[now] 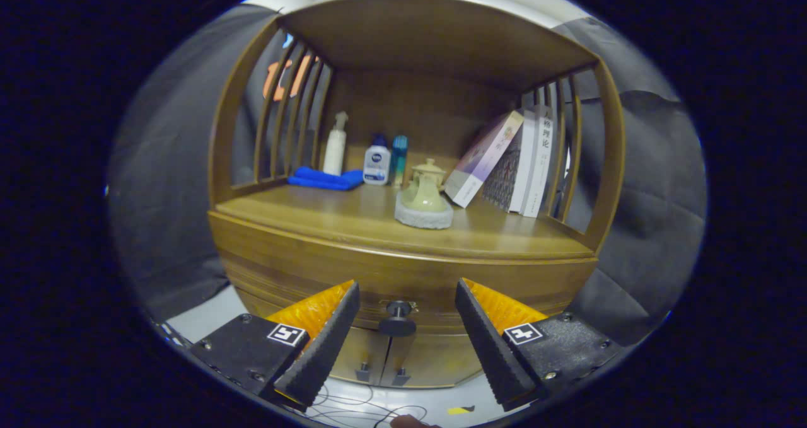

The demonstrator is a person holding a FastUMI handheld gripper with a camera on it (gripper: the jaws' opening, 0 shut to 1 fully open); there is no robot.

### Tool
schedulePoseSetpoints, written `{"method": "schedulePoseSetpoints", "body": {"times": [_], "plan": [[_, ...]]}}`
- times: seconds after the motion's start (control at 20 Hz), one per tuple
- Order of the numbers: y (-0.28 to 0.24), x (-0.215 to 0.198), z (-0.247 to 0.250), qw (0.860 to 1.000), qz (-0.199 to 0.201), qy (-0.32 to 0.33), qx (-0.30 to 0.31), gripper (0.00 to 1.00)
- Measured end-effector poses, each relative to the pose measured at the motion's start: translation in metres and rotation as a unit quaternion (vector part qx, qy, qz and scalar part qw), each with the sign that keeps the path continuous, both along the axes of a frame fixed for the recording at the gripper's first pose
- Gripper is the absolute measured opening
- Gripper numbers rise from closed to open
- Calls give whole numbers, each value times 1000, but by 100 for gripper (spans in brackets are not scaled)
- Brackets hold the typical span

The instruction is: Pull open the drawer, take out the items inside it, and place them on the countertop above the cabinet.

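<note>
Wooden cabinet (403,270) dead ahead, drawer (403,289) closed.
Gripper (406,295) spread wide, fingers either side of the knob (397,319) just beyond them, touching nothing; teapot (424,195) sits on the countertop (315,217).

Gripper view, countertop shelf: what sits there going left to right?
Blue cloth → white pump bottle → white-and-blue bottle → teal bottle → pale teapot → leaning book → upright books. Below, the open gripper flanks the drawer knob.
</note>
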State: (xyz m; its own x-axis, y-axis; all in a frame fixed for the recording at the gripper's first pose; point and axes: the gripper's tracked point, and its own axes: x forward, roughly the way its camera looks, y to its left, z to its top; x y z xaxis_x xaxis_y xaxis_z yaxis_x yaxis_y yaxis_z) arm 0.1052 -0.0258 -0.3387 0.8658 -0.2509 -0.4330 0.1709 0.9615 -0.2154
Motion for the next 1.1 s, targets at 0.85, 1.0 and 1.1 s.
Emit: {"method": "schedulePoseSetpoints", "body": {"times": [0.85, 1.0, 1.1], "plan": [[-23, -177, 284, 984, 88, -123, 95, 99], [-36, -199, 321, 980, 87, -154, 92, 99], [-47, -209, 332, 979, 77, -166, 91, 99]]}}
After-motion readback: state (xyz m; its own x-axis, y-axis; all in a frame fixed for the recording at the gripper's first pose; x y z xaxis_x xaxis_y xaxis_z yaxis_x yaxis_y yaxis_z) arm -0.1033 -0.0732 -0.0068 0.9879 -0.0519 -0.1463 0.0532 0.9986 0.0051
